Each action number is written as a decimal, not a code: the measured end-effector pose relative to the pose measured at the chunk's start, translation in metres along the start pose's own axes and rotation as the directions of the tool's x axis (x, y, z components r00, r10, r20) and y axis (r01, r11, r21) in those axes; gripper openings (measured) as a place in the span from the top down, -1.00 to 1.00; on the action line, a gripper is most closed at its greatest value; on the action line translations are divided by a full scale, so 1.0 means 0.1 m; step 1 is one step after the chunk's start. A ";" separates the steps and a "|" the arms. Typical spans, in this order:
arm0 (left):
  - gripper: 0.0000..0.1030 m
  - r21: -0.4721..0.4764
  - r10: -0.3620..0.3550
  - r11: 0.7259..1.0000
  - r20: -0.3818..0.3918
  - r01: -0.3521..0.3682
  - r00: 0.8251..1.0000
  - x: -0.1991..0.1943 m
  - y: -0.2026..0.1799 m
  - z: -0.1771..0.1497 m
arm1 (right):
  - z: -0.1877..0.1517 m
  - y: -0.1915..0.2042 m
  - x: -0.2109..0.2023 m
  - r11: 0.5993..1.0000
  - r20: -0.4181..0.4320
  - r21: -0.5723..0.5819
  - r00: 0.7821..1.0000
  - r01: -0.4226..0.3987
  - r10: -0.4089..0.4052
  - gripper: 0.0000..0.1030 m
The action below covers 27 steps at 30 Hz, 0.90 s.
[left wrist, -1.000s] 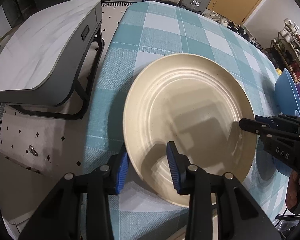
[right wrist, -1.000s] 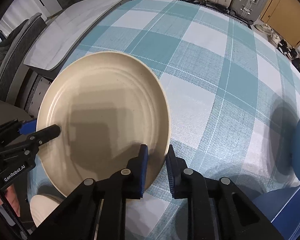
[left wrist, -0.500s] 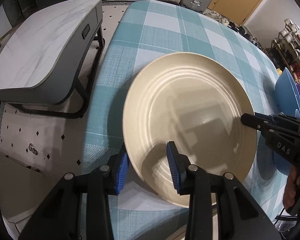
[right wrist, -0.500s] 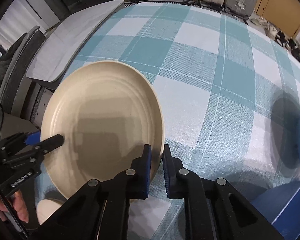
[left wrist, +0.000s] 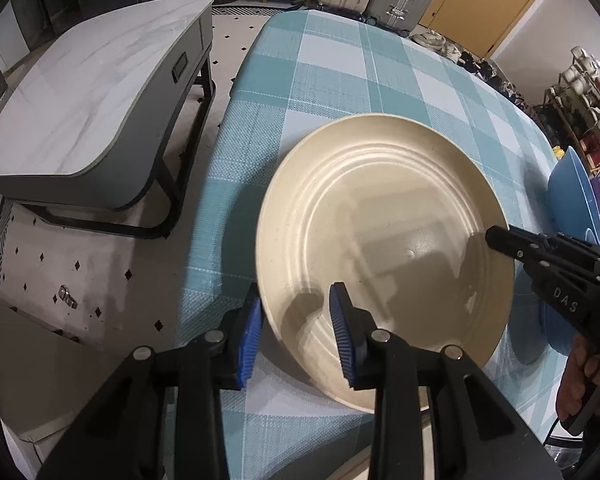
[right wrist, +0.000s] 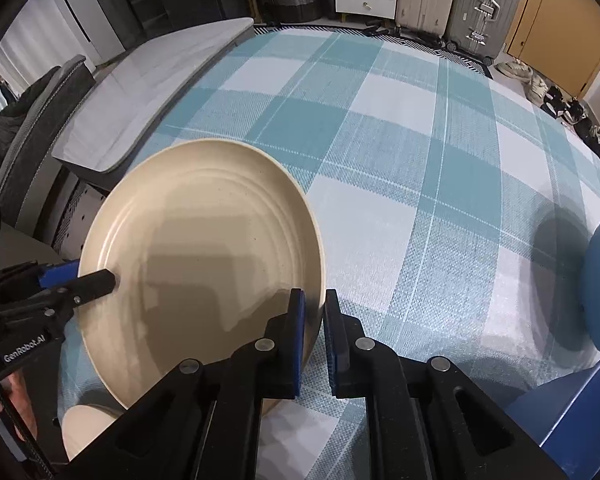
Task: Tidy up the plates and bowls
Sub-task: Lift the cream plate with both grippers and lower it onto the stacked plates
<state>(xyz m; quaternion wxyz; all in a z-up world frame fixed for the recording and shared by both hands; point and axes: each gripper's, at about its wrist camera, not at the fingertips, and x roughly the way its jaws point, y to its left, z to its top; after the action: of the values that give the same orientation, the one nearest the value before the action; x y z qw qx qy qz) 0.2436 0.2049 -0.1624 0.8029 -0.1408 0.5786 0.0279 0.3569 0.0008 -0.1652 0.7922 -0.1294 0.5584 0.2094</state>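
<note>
Plate [left wrist: 384, 248], beige, hangs tilted above my checked surface [right wrist: 400, 152]. My right gripper [right wrist: 313, 336] pinches its three-o'clock rim; my left gripper [left wrist: 296, 332] is closing astride its nine-o'clock rim, not yet pressing.

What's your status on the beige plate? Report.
Right tool clamped on beige plate rim. Left tool closing astride the opposite rim. Plate tilted above checked tablecloth. Blue bowl off to the side, nothing blocking.
</note>
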 end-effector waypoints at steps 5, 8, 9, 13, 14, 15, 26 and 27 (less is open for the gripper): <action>0.39 0.003 0.002 1.000 0.015 -0.002 1.000 -0.10 -0.01 0.01 | 0.04 -0.01 -0.09 0.999 0.020 0.023 0.999 -0.028 0.028 0.85; 0.39 0.007 0.003 1.000 0.019 -0.003 1.000 -0.16 -0.03 -0.01 | 0.05 -0.02 -0.16 0.999 0.028 0.030 0.999 -0.040 0.039 0.86; 0.38 0.008 0.004 1.000 0.022 -0.004 1.000 -0.18 -0.04 -0.01 | 0.05 -0.01 -0.19 0.999 0.030 0.027 0.999 -0.040 0.039 0.86; 0.38 0.020 0.011 1.000 0.032 -0.012 0.999 -0.27 -0.08 -0.01 | 0.06 0.01 -0.32 0.999 0.045 0.024 0.998 -0.034 0.033 0.86; 0.38 0.018 0.009 1.000 0.028 -0.009 1.000 -0.29 -0.08 -0.02 | 0.06 0.02 -0.34 0.999 0.046 0.025 0.998 -0.035 0.034 0.86; 0.38 0.014 0.001 1.000 0.028 -0.001 1.000 -0.32 -0.08 -0.03 | 0.07 0.02 -0.38 0.999 0.051 0.026 0.998 -0.034 0.033 0.86; 0.38 0.005 0.003 1.000 0.057 -0.003 0.998 -0.60 -0.10 -0.30 | -0.12 0.13 -0.73 0.998 0.103 0.010 0.993 -0.064 0.063 0.87; 0.38 -0.005 -0.001 1.000 0.060 0.001 0.998 -0.61 -0.10 -0.33 | -0.15 0.15 -0.76 0.998 0.109 0.009 0.992 -0.068 0.067 0.87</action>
<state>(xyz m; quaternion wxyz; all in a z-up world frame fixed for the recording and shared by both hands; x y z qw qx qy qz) 0.1947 0.1942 -0.1130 0.8197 -0.1422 0.5539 0.0329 0.3151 -0.0072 -0.0984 0.8147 -0.0939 0.5197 0.2394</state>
